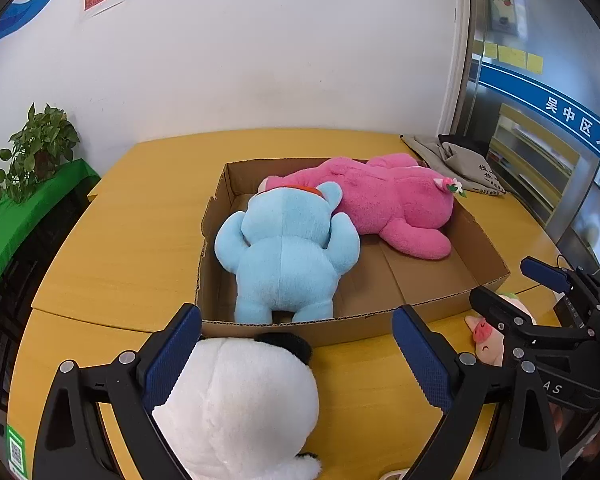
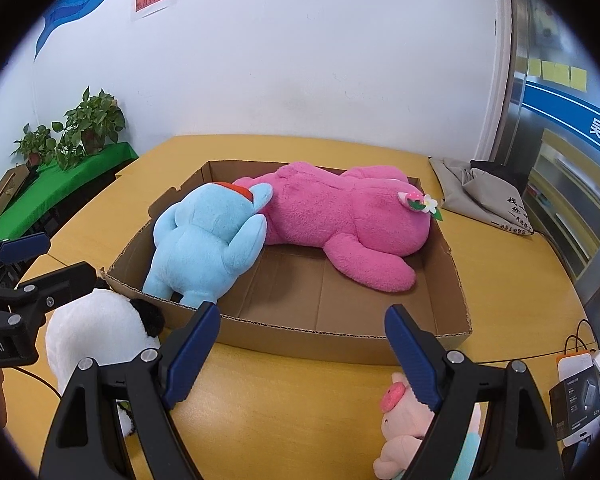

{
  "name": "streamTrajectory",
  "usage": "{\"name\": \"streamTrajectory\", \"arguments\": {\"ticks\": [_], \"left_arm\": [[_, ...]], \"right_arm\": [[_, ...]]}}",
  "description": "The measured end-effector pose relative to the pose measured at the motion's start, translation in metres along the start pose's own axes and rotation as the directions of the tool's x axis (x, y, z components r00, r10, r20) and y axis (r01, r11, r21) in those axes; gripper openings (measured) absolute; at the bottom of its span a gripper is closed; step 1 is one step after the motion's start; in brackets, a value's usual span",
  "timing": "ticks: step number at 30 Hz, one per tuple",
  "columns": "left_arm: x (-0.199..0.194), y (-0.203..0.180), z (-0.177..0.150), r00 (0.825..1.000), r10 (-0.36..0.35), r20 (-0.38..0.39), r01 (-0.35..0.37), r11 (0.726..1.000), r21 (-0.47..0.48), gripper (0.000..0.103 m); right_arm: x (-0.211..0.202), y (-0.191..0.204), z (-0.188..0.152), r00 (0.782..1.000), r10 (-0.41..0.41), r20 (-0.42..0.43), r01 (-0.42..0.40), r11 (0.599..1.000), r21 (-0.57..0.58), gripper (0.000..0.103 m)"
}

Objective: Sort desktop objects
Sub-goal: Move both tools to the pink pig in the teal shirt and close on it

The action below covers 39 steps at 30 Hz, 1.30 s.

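Note:
A shallow cardboard box (image 1: 380,326) (image 2: 300,340) sits on the yellow table. Inside it a light blue plush (image 1: 288,248) (image 2: 204,240) lies face down against a big pink plush (image 1: 380,200) (image 2: 340,220). My left gripper (image 1: 296,356) (image 2: 44,264) is open around a white panda plush (image 1: 240,408) (image 2: 96,328) in front of the box; its left pad touches the plush, the right pad stands apart. My right gripper (image 2: 302,356) (image 1: 512,284) is open with only bare table between its fingers. A small pink pig plush (image 2: 404,412) (image 1: 488,340) lies under its right finger.
A grey cloth bag (image 1: 460,164) (image 2: 480,188) lies at the table's back right corner. Potted plants (image 1: 40,140) (image 2: 92,124) stand on a green-covered shelf to the left. Small black and white boxes (image 2: 580,392) and a cable sit at the table's right edge.

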<state>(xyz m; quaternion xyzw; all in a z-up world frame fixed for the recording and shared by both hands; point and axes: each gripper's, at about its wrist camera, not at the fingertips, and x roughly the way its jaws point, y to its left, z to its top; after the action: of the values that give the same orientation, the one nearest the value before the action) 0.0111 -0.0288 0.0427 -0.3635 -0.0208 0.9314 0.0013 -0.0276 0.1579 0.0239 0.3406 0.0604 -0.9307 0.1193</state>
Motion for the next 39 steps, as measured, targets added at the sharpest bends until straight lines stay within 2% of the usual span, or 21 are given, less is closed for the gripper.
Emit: {"name": "streamTrajectory", "arguments": {"ticks": [7,12,15,18,22,26,29,31,36,38,39], "left_arm": [[0.0,-0.003,-0.009,1.0,-0.012,-0.017,0.012,1.0,0.01,0.098],[0.009,-0.015,-0.014,0.993,-0.098,-0.066,0.099,0.995,0.014,0.098],[0.021,-0.03,-0.016,0.976,-0.177,-0.128,0.178,0.984,-0.006,0.101],[0.033,-0.053,-0.018,0.946,-0.27,-0.18,0.271,0.962,-0.019,0.102],[0.058,-0.094,-0.023,0.889,-0.371,-0.269,0.374,0.926,-0.04,0.103],[0.087,-0.133,-0.029,0.83,-0.44,-0.343,0.439,0.894,-0.084,0.103],[0.105,-0.157,-0.033,0.799,-0.464,-0.382,0.459,0.881,-0.11,0.103],[0.113,-0.167,-0.034,0.779,-0.485,-0.397,0.477,0.87,-0.128,0.103],[0.13,-0.175,-0.04,0.748,-0.503,-0.434,0.478,0.861,-0.174,0.103],[0.138,-0.176,-0.046,0.729,-0.512,-0.455,0.478,0.856,-0.197,0.103],[0.141,-0.178,-0.05,0.713,-0.525,-0.465,0.483,0.848,-0.218,0.103]], "right_arm": [[-0.002,-0.002,-0.006,1.0,0.012,-0.005,-0.012,1.0,0.003,0.085],[-0.008,-0.017,-0.018,1.0,-0.006,-0.013,0.006,1.0,0.013,0.085],[-0.013,-0.04,-0.032,0.998,-0.052,-0.034,0.053,0.998,0.028,0.085],[-0.015,-0.071,-0.052,0.992,-0.097,-0.075,0.102,0.993,0.06,0.085],[-0.011,-0.106,-0.084,0.977,-0.13,-0.167,0.147,0.985,0.091,0.085],[0.003,-0.119,-0.111,0.958,-0.126,-0.259,0.154,0.984,0.091,0.085],[0.014,-0.124,-0.126,0.952,-0.062,-0.301,0.102,0.987,0.121,0.085],[0.016,-0.122,-0.13,0.95,-0.057,-0.308,0.093,0.991,0.101,0.085],[0.013,-0.124,-0.136,0.953,-0.001,-0.303,0.033,0.994,0.102,0.078],[0.011,-0.125,-0.14,0.955,0.027,-0.294,0.005,0.994,0.107,0.076],[0.01,-0.124,-0.141,0.956,0.043,-0.29,-0.011,0.994,0.109,0.076]]}}
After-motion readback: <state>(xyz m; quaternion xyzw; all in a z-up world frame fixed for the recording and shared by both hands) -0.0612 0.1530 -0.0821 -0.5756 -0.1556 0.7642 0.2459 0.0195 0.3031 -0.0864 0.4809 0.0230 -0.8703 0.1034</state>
